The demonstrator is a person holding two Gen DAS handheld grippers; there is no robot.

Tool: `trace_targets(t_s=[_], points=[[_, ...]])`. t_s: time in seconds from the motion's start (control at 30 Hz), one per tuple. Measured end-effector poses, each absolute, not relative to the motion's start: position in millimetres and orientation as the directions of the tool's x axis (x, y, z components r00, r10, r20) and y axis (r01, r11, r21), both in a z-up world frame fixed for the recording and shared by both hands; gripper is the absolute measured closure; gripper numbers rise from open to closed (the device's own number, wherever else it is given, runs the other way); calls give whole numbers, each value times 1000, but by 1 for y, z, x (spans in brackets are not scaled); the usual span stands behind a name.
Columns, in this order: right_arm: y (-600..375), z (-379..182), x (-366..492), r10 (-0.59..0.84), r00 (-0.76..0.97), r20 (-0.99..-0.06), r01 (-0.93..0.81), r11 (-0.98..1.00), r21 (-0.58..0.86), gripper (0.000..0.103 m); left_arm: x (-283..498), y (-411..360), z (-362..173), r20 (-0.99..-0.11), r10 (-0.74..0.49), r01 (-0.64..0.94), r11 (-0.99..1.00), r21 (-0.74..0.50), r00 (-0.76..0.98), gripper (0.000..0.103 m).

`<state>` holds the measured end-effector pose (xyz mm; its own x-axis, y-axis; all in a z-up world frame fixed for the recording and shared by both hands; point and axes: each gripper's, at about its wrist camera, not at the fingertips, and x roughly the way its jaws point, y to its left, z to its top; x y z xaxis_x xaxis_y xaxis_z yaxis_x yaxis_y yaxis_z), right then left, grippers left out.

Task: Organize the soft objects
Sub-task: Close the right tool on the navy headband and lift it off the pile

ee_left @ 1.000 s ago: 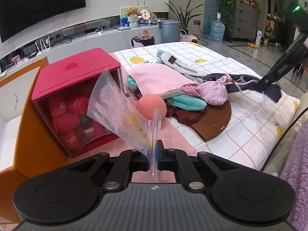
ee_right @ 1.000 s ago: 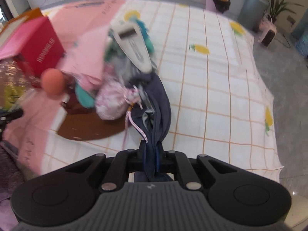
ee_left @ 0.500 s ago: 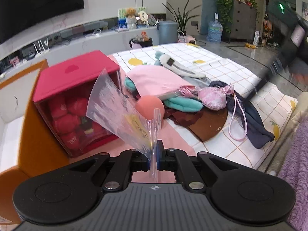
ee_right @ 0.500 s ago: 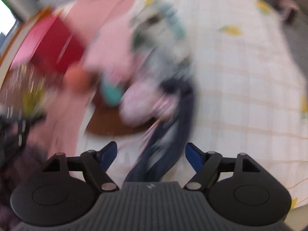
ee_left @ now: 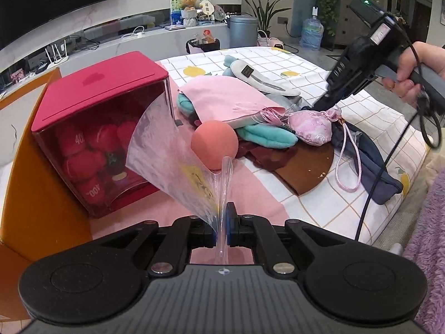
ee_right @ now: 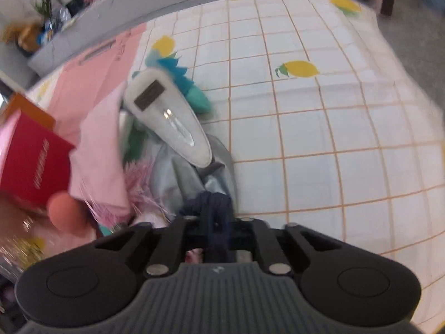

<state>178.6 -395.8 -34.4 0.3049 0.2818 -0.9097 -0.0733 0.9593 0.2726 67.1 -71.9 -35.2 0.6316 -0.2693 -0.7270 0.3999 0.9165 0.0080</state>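
Note:
A heap of soft things lies on the checked cloth: a pink cloth, a teal plush, a pink drawstring pouch, a navy cloth, a brown cloth, a grey slipper and an orange ball. My left gripper is shut on a clear plastic bag held above the pink mat. My right gripper is shut on the top end of the navy cloth, beside the pouch; it shows in the left wrist view.
A red-lidded clear box of red plush items stands at the left against an orange carton wall. A purple fuzzy fabric lies at the right edge. The bed edge is near right.
The right gripper let go of the navy cloth, opened, moved in toward the heap and shut again on the cloth's upper end. The left gripper kept holding the bag, nearly still.

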Motion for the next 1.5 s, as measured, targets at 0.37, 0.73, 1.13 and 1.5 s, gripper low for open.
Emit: trace_targets(t_s=[0.37, 0.73, 1.13, 1.5], points=[[-393, 17, 149, 231, 390, -892, -109, 973, 204, 103, 63, -68, -26, -707, -276, 391, 921, 0, 651, 97], [-374, 108, 113, 236, 491, -838, -176, 970, 170, 103, 51, -60, 4, -646, -322, 389, 920, -41, 692, 97], [-312, 204, 56, 285, 618, -732, -281, 950, 133, 103, 42, -51, 37, -580, -328, 363, 930, -59, 745, 97], [-258, 246, 44, 358, 658, -662, -372, 919, 127, 103, 48, -45, 86, -475, -300, 331, 943, -20, 827, 97]])
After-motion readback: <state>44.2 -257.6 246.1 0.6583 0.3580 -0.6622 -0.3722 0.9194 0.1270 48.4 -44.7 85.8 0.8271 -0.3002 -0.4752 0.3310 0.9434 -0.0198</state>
